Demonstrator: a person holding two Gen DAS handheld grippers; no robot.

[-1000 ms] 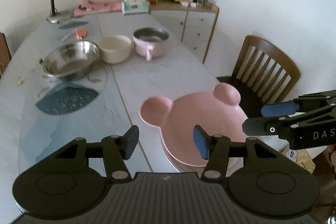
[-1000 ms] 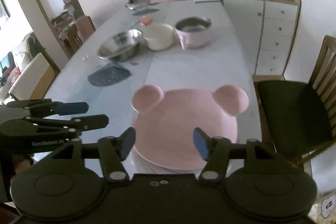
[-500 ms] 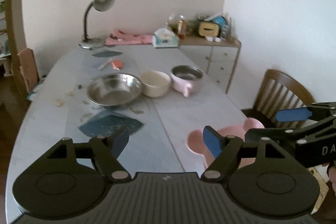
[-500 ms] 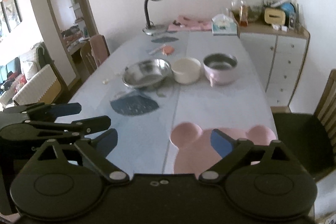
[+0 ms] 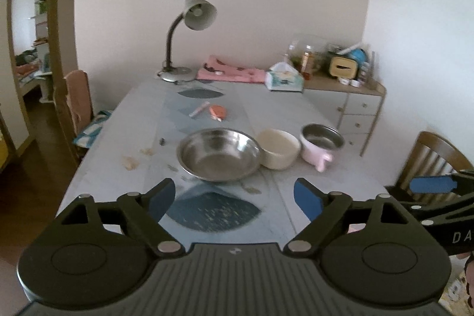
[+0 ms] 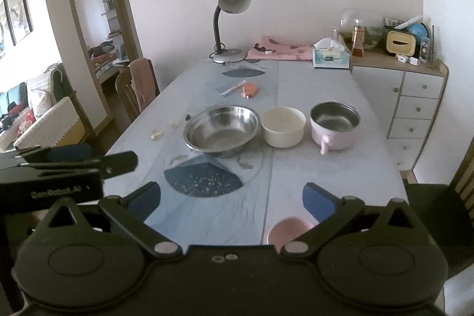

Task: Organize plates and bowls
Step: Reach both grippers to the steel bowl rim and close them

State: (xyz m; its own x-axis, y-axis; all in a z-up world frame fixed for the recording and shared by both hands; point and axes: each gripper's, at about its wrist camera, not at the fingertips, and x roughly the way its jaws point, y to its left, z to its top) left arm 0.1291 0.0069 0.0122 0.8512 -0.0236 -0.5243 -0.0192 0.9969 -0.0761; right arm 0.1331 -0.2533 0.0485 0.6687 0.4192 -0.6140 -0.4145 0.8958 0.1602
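I hold both grippers above the near end of the table point(image 6: 326, 168). The left gripper point(image 5: 234, 199) sits at the bottom of the left wrist view with its jaws wide apart and nothing between them. The right gripper point(image 6: 231, 200) sits at the bottom of the right wrist view, jaws likewise wide apart and empty. Each gripper also shows at the side edge of the other's view.

I see 3 vessels in a row across the middle of both frames:
1. The stainless steel bowl point(image 6: 221, 130), the largest, on the left.
2. The cream bowl point(image 6: 283, 126) in the centre; I cannot tell whether it touches the steel bowl's rim.
3. The pink pot point(image 6: 334, 123) with a steel inner wall on the right, slightly apart from the cream bowl, its handle pointing toward the camera.

The pink bear-shaped plate point(image 6: 288, 228) lies at the near table edge, at lower centre-right of the right wrist view. Only 1 rounded ear shows above the gripper body.

A dark blue printed patch point(image 6: 204, 179) marks the tablecloth in front of the steel bowl. A desk lamp point(image 6: 229, 17) stands at the far end, upper centre of the frame.
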